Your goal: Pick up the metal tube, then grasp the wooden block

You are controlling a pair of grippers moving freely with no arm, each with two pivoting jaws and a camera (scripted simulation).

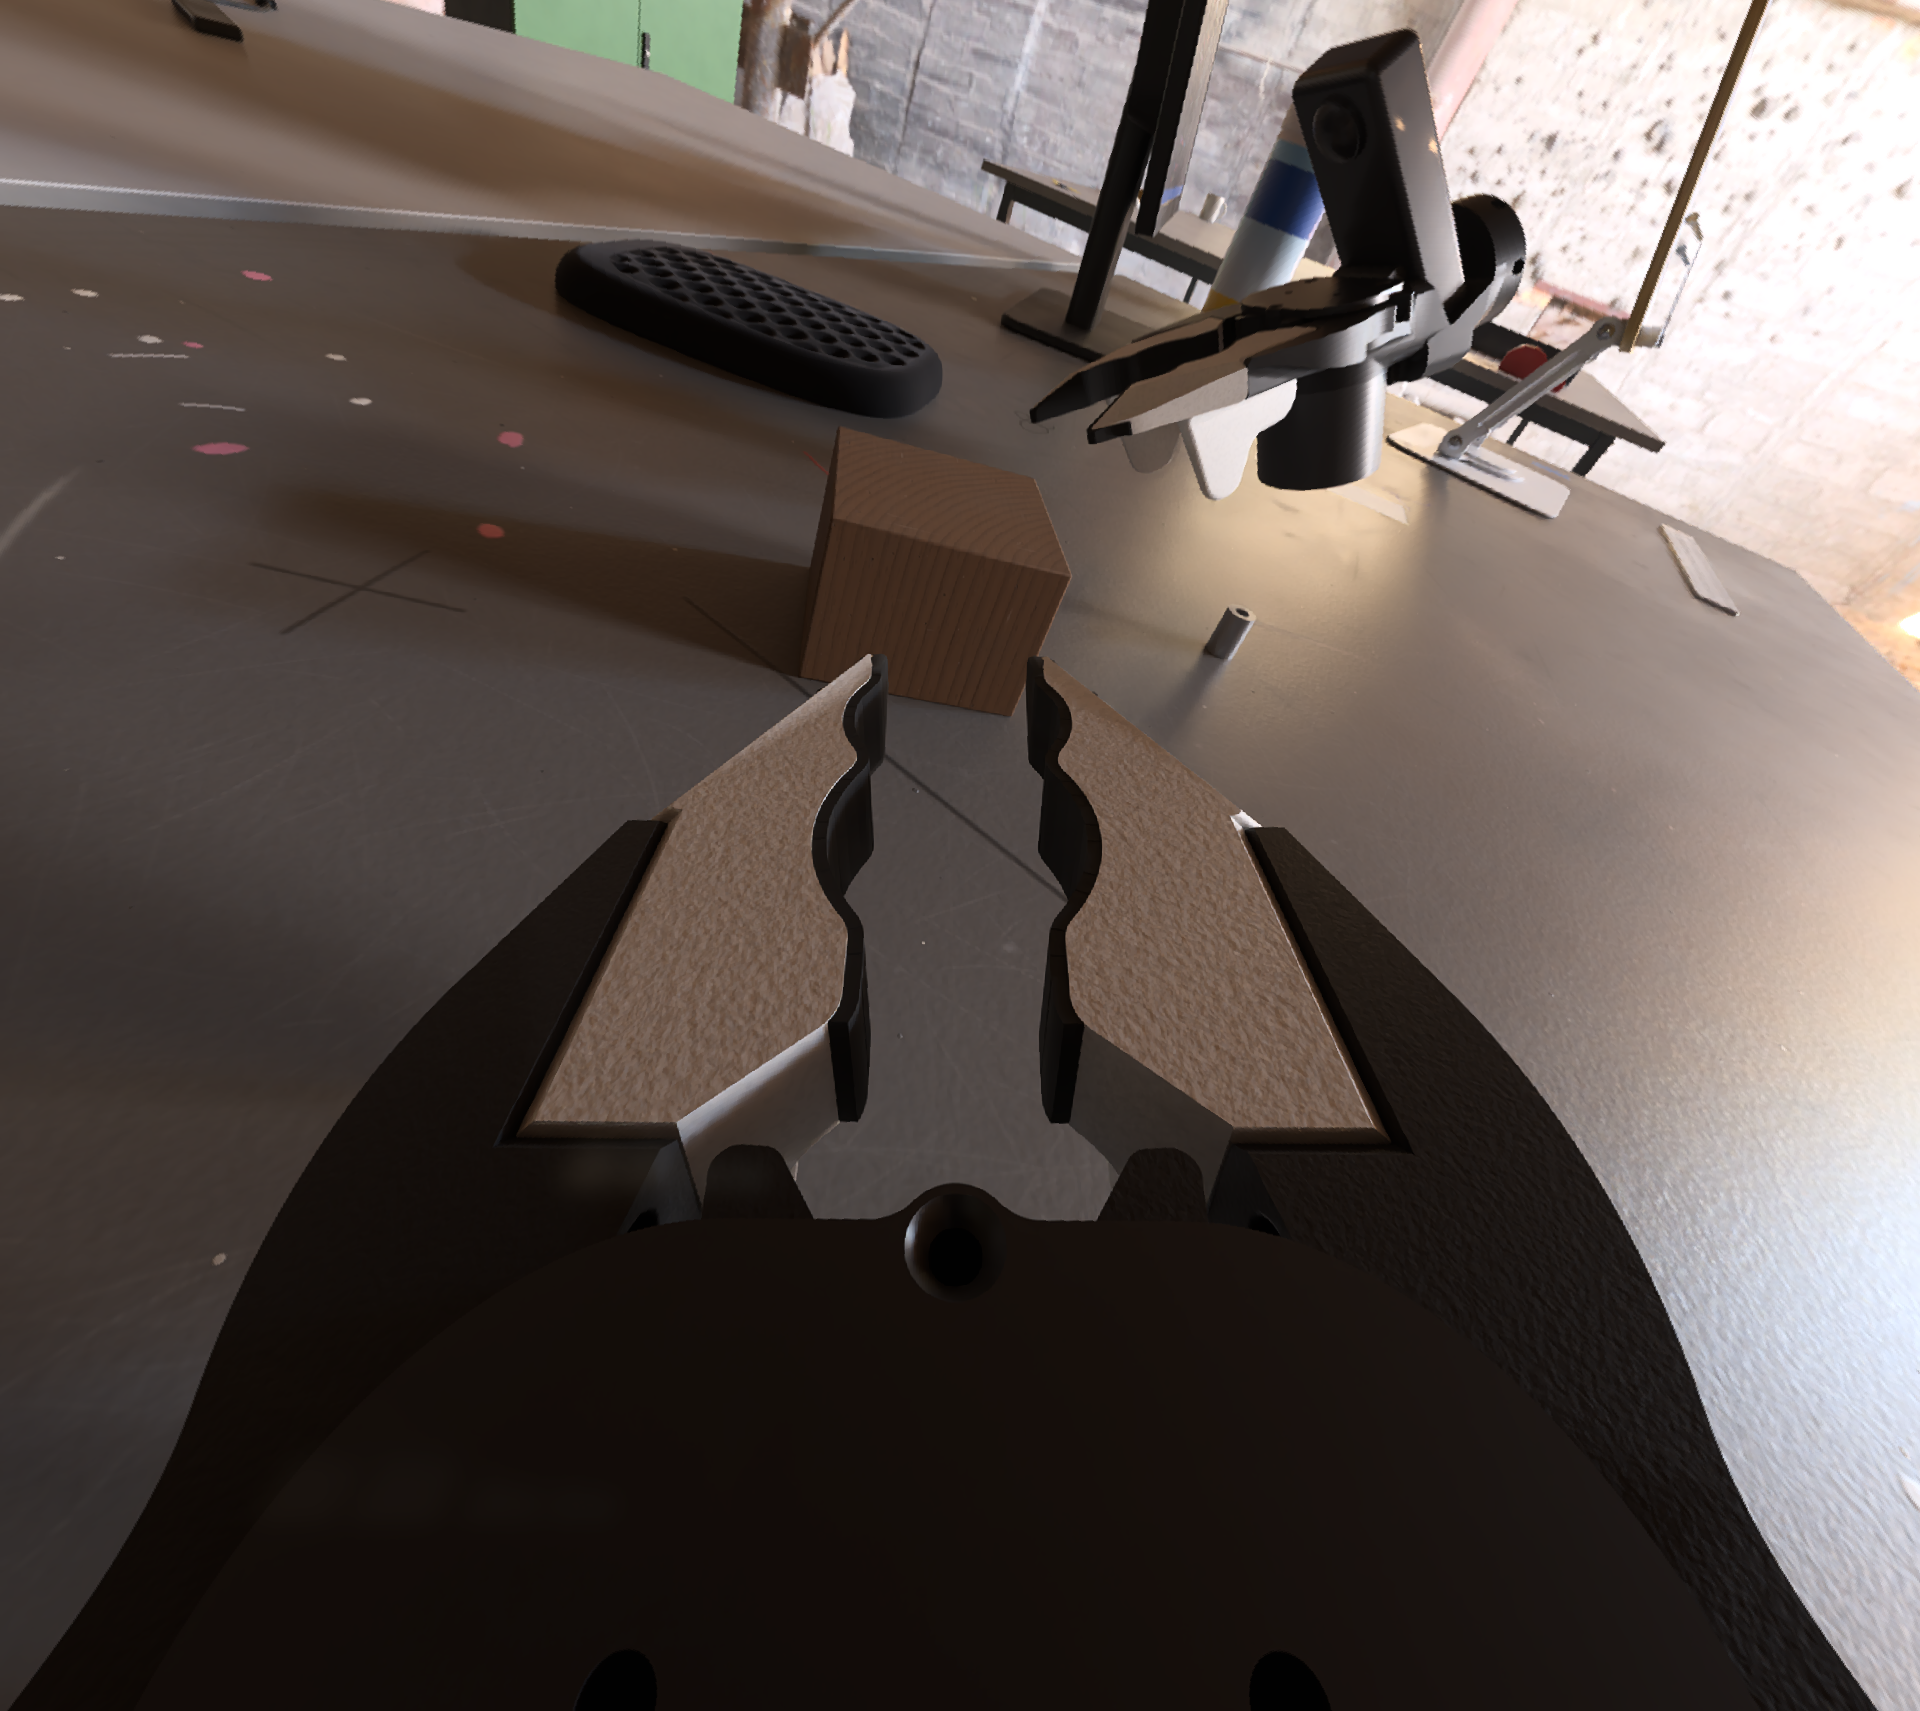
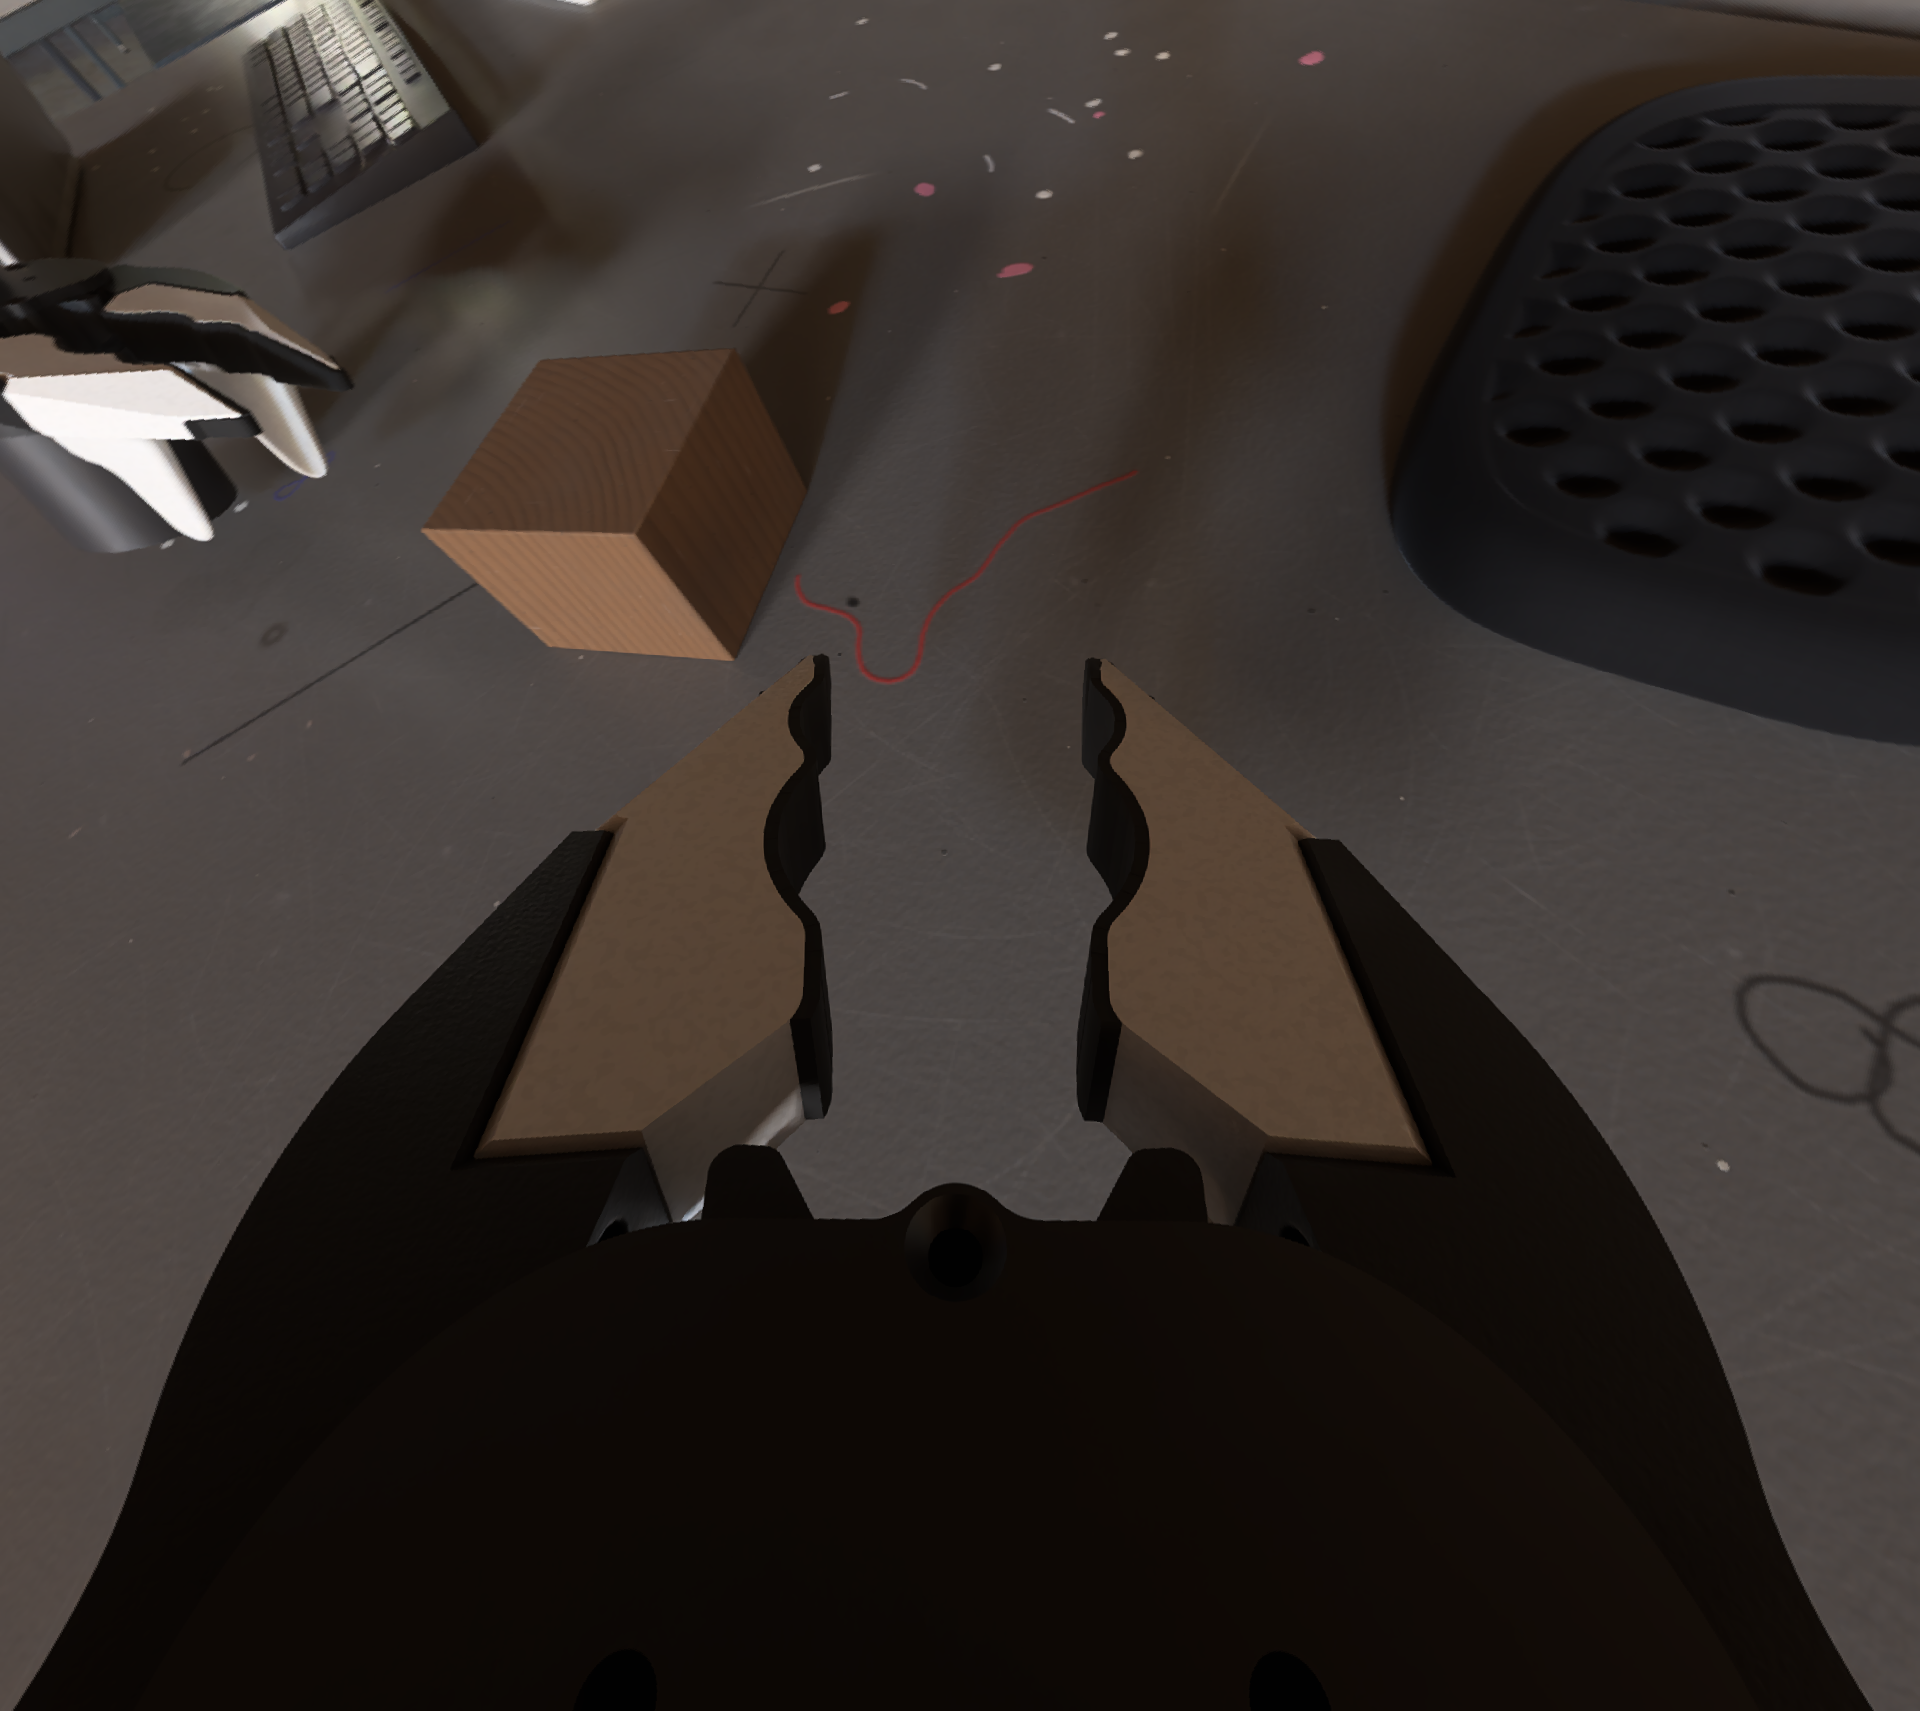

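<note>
Both tongs gape empty — left tongs (image 1: 956, 685) just short of wooden block (image 1: 935, 581).

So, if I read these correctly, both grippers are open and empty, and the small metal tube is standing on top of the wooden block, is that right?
Not quite: in the left wrist view the metal tube stands on the table, beside the wooden block and apart from it. The left gripper and right gripper are indeed open and empty.

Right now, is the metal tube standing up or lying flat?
Standing up. The metal tube stands on end on the table, its open top showing, right of the wooden block. Neither gripper touches it.
</note>
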